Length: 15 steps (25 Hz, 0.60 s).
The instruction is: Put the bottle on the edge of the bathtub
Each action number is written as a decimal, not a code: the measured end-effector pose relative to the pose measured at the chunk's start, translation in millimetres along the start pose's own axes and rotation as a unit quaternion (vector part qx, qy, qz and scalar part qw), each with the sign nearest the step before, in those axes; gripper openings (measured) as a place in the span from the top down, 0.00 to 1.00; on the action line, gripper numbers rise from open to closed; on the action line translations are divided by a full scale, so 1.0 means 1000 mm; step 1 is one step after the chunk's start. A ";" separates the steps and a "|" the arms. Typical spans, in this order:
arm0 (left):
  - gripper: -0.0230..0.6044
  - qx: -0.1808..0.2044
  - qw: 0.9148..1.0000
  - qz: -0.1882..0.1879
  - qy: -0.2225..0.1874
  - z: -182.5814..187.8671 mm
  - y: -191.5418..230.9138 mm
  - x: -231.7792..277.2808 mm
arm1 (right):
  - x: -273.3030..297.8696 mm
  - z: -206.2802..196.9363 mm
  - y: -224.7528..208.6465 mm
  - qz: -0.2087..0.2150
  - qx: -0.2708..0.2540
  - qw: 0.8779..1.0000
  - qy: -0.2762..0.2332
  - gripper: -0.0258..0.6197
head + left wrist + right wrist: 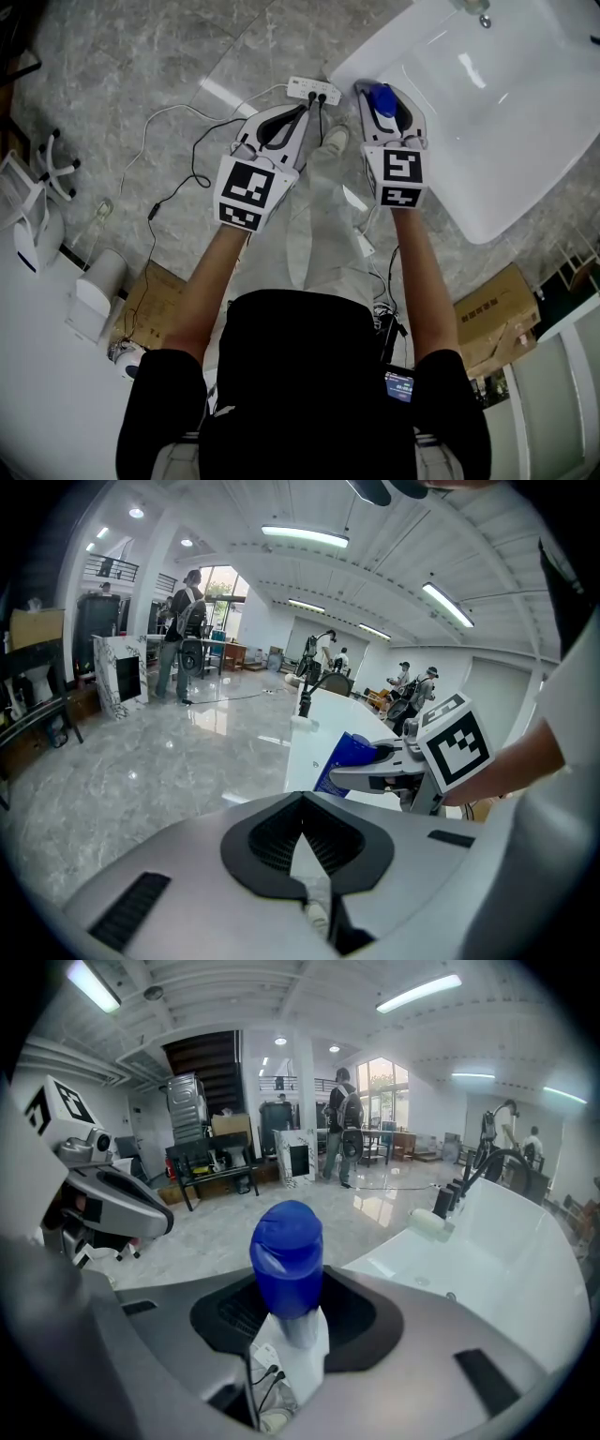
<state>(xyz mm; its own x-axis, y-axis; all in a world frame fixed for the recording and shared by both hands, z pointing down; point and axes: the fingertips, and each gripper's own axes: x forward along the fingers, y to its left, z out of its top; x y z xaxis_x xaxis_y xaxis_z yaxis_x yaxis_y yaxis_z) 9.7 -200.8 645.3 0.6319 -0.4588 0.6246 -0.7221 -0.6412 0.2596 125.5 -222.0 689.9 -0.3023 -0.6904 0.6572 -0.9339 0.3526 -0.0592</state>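
Observation:
My right gripper (pixel 381 91) is shut on a blue bottle (pixel 380 101), which lies between its jaws over the near corner of the white bathtub (pixel 466 221). In the right gripper view the bottle (pixel 286 1251) fills the gap between the jaws of that gripper (pixel 291 1290), with the tub (pixel 487 1241) to the right. My left gripper (pixel 302 110) hangs beside it over the floor, jaws closed tip to tip on nothing. From the left gripper view, the left gripper (pixel 302 799) looks at the bottle (pixel 345 761) in the right gripper (pixel 375 761) by the tub wall (pixel 305 752).
A white power strip (pixel 314 90) with cables lies on the marble floor just left of the tub corner. Cardboard boxes (pixel 492 314) (pixel 150 300) and a white unit (pixel 94 295) sit by my feet. A faucet (pixel 483 14) stands at the tub's far end. People (pixel 183 635) stand far off.

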 end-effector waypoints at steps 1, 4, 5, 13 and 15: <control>0.94 0.000 1.000 0.000 0.000 0.000 0.000 0.000 | 0.000 0.000 0.000 -0.001 0.000 1.000 -0.002 0.72; 0.94 -0.003 1.000 0.000 0.001 -0.001 0.000 -0.001 | -0.001 -0.001 -0.001 0.000 0.003 1.000 -0.004 0.72; 0.94 -0.005 1.000 0.001 0.002 -0.001 -0.001 0.000 | -0.002 -0.002 -0.001 0.002 0.004 1.000 -0.005 0.72; 0.94 -0.001 1.000 -0.003 0.004 -0.005 -0.005 0.003 | -0.004 -0.007 0.002 0.015 0.010 1.000 -0.003 0.71; 0.94 -0.001 1.000 -0.004 0.006 -0.006 -0.006 0.003 | -0.004 -0.010 0.002 0.017 0.013 1.000 -0.002 0.69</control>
<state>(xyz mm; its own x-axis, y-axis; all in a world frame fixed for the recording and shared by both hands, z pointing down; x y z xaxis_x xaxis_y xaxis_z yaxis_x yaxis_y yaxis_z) 14.1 -195.3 649.9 0.6347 -0.4466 0.6307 -0.7172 -0.6443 0.2655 126.4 -212.1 694.1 -0.3356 -0.6811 0.6508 -0.9273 0.3604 -0.1010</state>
